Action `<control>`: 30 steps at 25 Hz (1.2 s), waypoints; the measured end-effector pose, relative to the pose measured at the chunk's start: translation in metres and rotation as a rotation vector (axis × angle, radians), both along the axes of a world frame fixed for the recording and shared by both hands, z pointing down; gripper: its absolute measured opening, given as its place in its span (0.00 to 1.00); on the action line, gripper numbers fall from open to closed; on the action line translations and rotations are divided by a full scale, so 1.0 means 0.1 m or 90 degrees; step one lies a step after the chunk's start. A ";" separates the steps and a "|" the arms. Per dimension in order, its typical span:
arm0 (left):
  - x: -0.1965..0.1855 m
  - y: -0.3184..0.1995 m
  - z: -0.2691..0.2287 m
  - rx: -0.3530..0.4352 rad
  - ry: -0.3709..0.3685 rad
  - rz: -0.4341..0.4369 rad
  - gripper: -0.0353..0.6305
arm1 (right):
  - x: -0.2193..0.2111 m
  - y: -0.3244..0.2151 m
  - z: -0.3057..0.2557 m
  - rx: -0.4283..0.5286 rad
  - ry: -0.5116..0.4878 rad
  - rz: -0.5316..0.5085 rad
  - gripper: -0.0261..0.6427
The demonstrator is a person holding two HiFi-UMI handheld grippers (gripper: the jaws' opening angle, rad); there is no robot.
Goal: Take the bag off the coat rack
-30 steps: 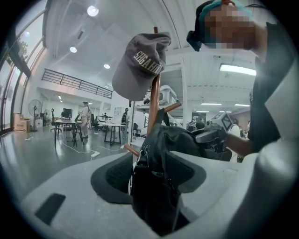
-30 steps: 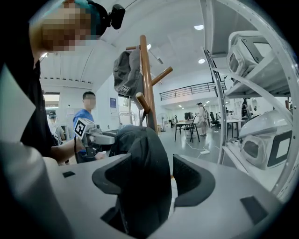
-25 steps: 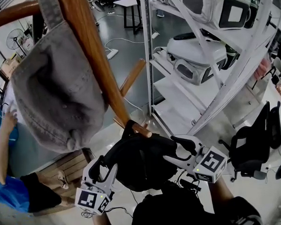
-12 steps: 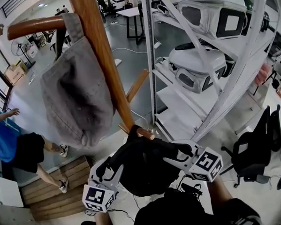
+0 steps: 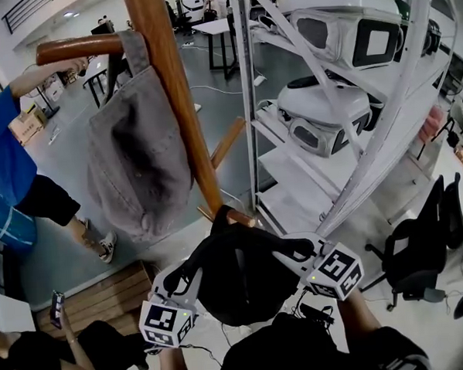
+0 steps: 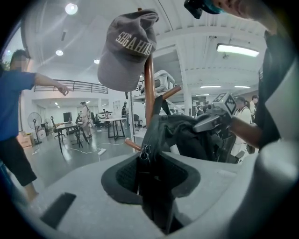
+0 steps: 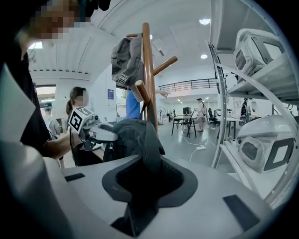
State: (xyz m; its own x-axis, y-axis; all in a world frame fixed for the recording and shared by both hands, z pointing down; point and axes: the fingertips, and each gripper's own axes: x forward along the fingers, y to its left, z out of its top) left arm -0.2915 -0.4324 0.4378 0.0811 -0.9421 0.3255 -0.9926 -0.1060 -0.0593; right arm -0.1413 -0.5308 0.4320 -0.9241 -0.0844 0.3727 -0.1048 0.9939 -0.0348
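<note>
Gripping the black bag [image 5: 236, 277] from both sides, I have my left gripper [image 5: 182, 282] at the lower left of the head view and my right gripper [image 5: 289, 252] at the lower right. The bag hangs between them at bottom centre. Both pairs of jaws have just been closing and now pinch folds of dark fabric; each gripper view shows cloth pressed between its own pads. The bag's top loops over a lower peg [image 5: 235, 216] of the wooden coat rack [image 5: 172, 91], just above my grippers in the frame. That peg slants up from the pole toward me. Neither hand sits nearer than the other. By my judgement, the lift has to run up and off the peg's tip. A grey cap [image 5: 138, 170] hangs at upper left, apart from the bag.
</note>
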 end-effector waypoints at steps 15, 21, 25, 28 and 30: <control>0.04 0.06 -0.23 0.011 -0.022 -0.020 0.20 | 0.01 0.08 -0.24 0.013 -0.028 0.000 0.14; 0.09 0.06 -0.38 0.029 -0.033 -0.014 0.20 | 0.04 0.08 -0.36 0.021 -0.042 0.002 0.14; 0.10 0.09 -0.46 0.040 -0.032 -0.015 0.20 | 0.05 0.11 -0.44 0.028 -0.050 0.002 0.14; 0.14 0.09 -0.52 0.052 -0.034 -0.007 0.20 | 0.07 0.13 -0.49 0.030 -0.060 0.001 0.14; 0.15 0.10 -0.57 0.059 -0.037 -0.004 0.20 | 0.09 0.14 -0.53 0.032 -0.063 0.005 0.14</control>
